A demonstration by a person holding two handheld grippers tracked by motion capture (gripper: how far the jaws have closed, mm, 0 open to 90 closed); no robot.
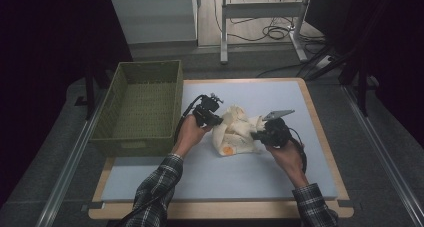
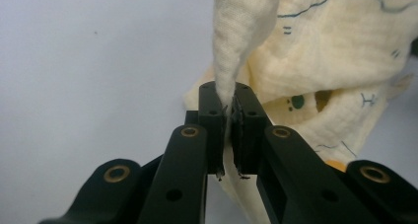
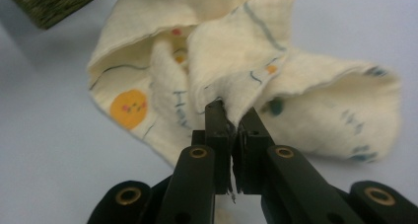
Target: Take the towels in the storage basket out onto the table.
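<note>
A cream muslin cloth (image 1: 235,132) with orange dots and blue marks lies bunched on the pale blue mat (image 1: 240,172). My left gripper (image 1: 218,119) is at the cloth's left side, its jaws shut on a pulled-up fold of the cloth (image 2: 231,61). My right gripper (image 1: 258,135) is at the cloth's right side, its jaws shut on a bunched edge of the cloth (image 3: 236,91). In both gripper views the fabric runs down between the closed pads. Left gripper (image 2: 230,110); right gripper (image 3: 235,120).
A green woven basket (image 1: 140,104) stands empty at the mat's left, close to my left hand; its corner (image 3: 49,4) shows in the right gripper view. Bare mat lies in front and to the right. Table legs and cables (image 1: 270,32) are beyond the far edge.
</note>
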